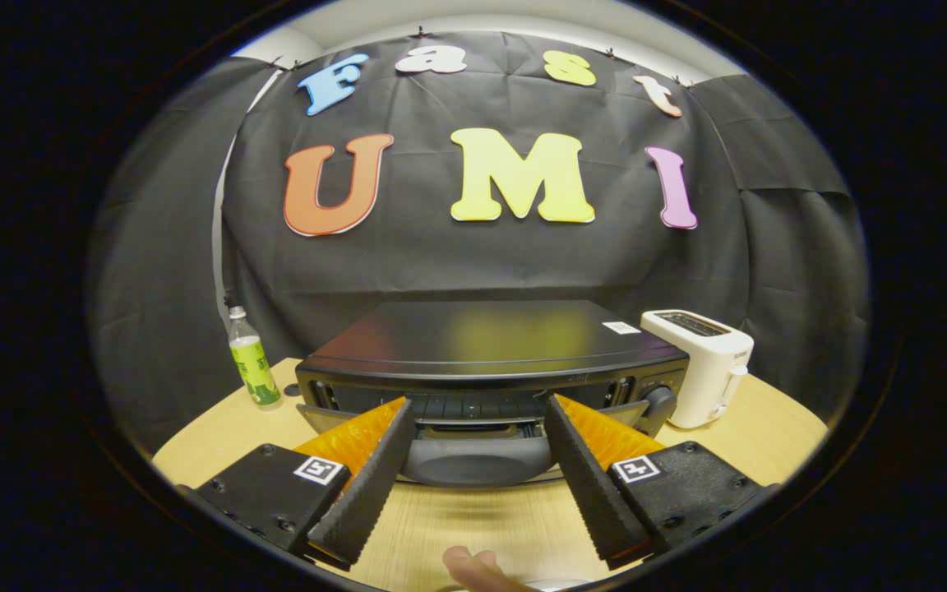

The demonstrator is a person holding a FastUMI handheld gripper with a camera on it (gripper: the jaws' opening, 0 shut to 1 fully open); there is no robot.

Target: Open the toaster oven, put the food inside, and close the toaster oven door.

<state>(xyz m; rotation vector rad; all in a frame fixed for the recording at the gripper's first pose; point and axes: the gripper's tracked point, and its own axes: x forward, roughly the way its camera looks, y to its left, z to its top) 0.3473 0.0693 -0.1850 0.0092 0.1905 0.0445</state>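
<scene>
Item count, tabletop scene

One toaster oven (494, 358); one pop-up toaster (708, 362) to its right; one bottle (251, 362) to its left; one dark round object (293, 390) beside the bottle; one table (769, 427); one gripper (478, 419), two fingers spread apart; one fingertip (473, 567) nearest.
</scene>
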